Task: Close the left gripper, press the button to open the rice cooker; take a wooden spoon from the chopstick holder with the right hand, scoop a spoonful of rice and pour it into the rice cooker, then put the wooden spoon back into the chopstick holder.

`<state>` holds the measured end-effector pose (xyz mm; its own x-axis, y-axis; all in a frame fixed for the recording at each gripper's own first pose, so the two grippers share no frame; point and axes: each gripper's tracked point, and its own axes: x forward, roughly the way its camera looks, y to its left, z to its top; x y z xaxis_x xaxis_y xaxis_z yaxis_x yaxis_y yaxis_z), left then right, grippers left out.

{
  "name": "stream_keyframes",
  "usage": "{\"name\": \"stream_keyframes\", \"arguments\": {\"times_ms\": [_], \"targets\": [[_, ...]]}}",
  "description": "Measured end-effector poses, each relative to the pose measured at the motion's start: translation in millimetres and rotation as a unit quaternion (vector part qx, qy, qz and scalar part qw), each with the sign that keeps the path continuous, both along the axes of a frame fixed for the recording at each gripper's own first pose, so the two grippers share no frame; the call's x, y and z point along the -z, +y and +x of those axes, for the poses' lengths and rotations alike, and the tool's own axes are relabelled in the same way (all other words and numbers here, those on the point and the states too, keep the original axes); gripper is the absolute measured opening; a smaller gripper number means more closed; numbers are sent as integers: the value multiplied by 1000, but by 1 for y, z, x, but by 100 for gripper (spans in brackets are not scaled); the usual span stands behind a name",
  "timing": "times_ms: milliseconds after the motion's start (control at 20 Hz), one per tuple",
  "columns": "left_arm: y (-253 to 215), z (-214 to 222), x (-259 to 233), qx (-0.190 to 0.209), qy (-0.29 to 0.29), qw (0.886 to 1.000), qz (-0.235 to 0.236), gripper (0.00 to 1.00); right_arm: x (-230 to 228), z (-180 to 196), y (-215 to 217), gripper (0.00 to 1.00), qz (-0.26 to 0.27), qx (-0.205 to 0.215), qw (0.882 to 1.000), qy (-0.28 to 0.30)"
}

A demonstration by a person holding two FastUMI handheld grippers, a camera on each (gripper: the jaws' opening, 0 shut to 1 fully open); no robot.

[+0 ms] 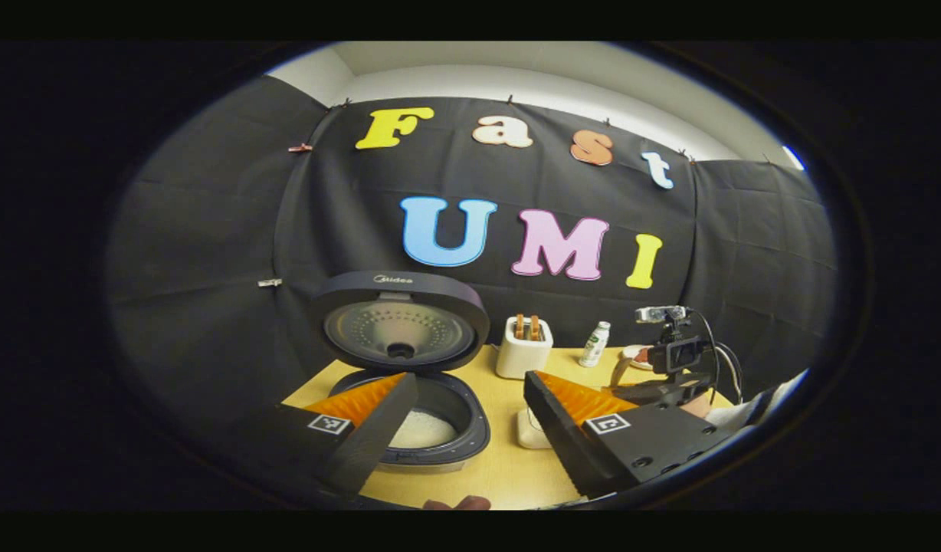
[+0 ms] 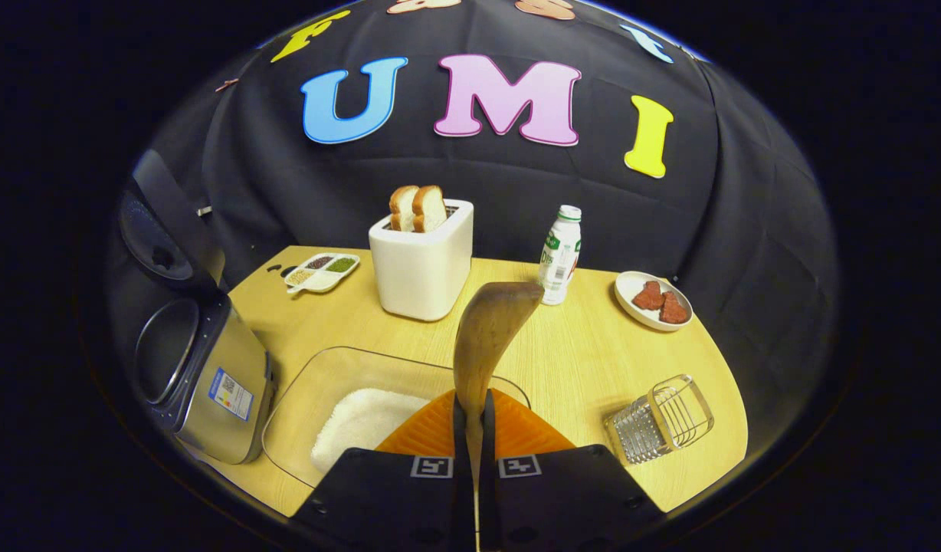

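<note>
Wooden spoon [image 2: 486, 337], pinched by its handle between the right gripper [image 2: 474, 429] fingers, could twist and spill rice short of the open rice cooker [image 2: 198, 368]; left gripper [image 1: 470, 414] fingers stand spread.

Even overhead light, bright on the wooden table [image 2: 593, 360]; soft short shadows; heavy fisheye bending at edges; left gripper view dimmer, slightly soft.

Black cloth wall [image 1: 210, 230] behind a pale wooden table [image 2: 593, 360].
</note>
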<state>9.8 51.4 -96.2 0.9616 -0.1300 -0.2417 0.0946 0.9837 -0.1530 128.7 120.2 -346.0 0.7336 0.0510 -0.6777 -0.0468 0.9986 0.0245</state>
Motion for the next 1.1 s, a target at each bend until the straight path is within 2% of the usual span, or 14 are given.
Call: {"name": "stream_keyframes", "arguments": {"times_ms": [200, 350, 400, 550, 750, 800, 900, 1100], "targets": [[10, -4, 5, -12, 3, 1000, -5, 95, 8, -6, 30, 7, 39, 7, 999, 14], [18, -7, 10, -21, 8, 1000, -10, 98, 9, -4, 47, 7, 88, 39, 995, 31], [21, -8, 11, -25, 9, 1000, -12, 95, 10, -3, 49, 7, 100, 48, 993, 37], [27, -9, 15, -36, 12, 999, -19, 95, 11, -2, 48, 7, 132, 76, 987, 54], [35, -7, 12, -44, 10, 999, -21, 95, 10, -1, 50, 7, 190, 108, 974, 65], [35, -6, 11, -46, 9, 999, -21, 98, 9, -2, 50, 7, 207, 115, 969, 67], [37, -6, 10, -48, 7, 999, -19, 95, 7, -4, 47, 7, 237, 129, 961, 68], [35, -10, 10, -50, 8, 999, -17, 95, 1, -5, 40, 7, 293, 133, 945, 62]]}}
